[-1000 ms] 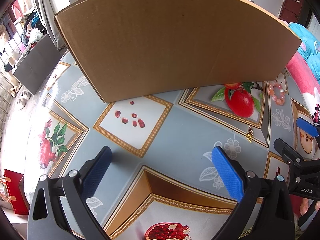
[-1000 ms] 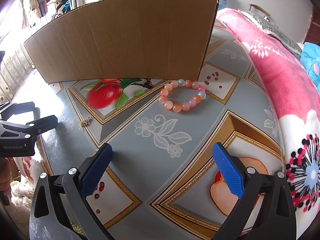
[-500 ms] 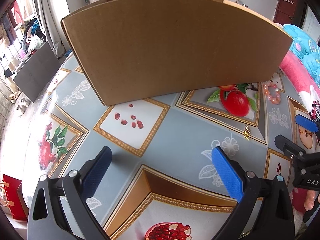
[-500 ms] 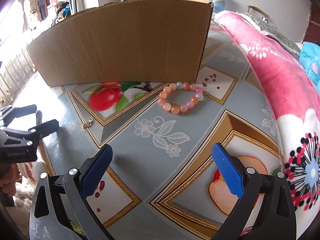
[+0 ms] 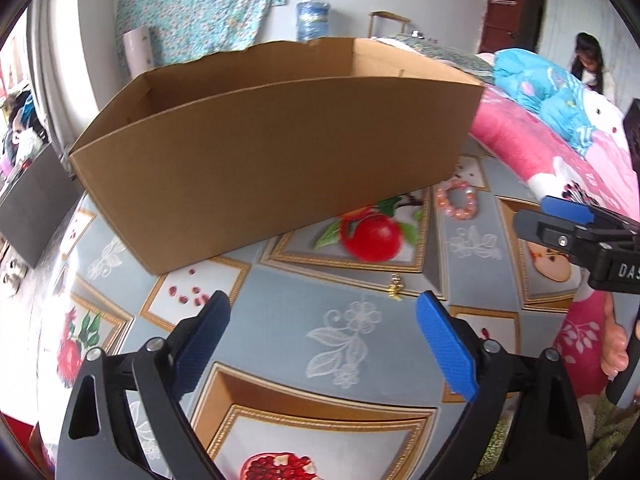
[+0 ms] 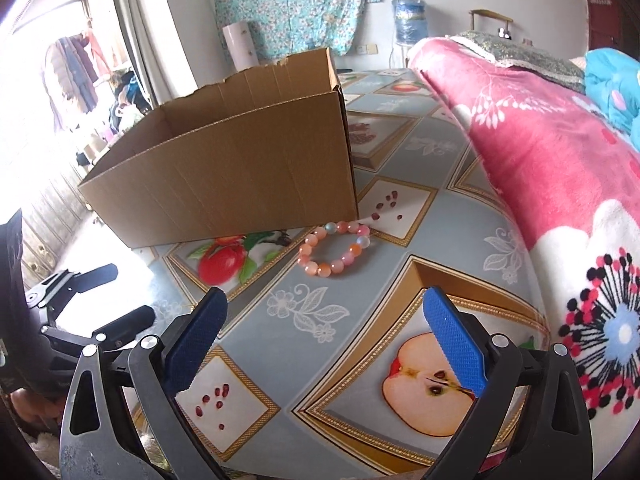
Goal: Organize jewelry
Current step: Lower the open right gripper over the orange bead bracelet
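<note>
A pink and orange bead bracelet [image 6: 335, 248] lies on the fruit-patterned tablecloth just in front of the right corner of an open cardboard box [image 6: 224, 176]. It also shows in the left wrist view [image 5: 457, 201], beside the box [image 5: 272, 160]. A small gold earring [image 5: 396, 288] lies on the cloth ahead of my left gripper [image 5: 320, 338], slightly right. My left gripper is open and empty. My right gripper [image 6: 322, 338] is open and empty, short of the bracelet. In the right wrist view the earring is hidden behind my left finger [image 6: 196, 338].
A pink flowered blanket [image 6: 560, 184] piles along the table's right side. The right gripper [image 5: 576, 228] shows at the right edge of the left wrist view, the left gripper [image 6: 80, 312] at the left of the right one. A person [image 5: 588, 60] stands far back.
Both grippers have lifted and tilted up, so the box's open top and the room behind it now show. The jewelry has not moved. Both stay open.
</note>
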`<action>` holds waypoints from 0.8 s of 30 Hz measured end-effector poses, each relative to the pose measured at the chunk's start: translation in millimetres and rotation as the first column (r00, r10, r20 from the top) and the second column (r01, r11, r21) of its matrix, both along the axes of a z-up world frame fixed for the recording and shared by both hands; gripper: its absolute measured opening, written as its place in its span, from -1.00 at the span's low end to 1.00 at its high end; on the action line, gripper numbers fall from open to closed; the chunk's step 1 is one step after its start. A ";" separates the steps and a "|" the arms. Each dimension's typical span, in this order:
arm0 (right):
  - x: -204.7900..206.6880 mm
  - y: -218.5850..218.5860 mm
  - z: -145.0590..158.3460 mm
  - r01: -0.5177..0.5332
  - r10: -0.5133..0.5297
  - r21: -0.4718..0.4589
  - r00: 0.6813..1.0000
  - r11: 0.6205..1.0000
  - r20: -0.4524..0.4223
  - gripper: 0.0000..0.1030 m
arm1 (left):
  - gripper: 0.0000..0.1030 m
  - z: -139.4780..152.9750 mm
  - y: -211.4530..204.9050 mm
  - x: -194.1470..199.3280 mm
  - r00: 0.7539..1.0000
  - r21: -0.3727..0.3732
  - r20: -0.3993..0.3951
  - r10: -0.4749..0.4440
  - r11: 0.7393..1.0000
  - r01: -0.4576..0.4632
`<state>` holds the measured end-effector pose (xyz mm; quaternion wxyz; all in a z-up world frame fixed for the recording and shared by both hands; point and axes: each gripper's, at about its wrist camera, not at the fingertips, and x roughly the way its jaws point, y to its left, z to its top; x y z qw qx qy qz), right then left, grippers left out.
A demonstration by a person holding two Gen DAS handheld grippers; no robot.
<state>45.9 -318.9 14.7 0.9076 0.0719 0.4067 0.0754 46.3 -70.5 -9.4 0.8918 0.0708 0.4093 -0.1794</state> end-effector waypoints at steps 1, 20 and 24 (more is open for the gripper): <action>1.8 -1.0 -0.4 -0.002 0.002 0.007 1.000 1.000 0.000 0.79 | 0.67 0.5 -3.2 -0.6 1.000 -0.005 0.004 -0.019 1.000 0.019; 22.6 2.9 -9.8 -0.048 0.050 0.066 0.998 0.997 -0.026 0.49 | -0.74 -21.3 -43.6 20.0 0.983 0.046 -0.070 -0.170 0.984 0.173; 24.1 1.0 -9.2 -0.048 0.049 0.059 0.999 0.997 -0.018 0.46 | -0.88 -22.9 -46.2 18.7 0.981 0.083 -0.058 -0.187 0.978 0.191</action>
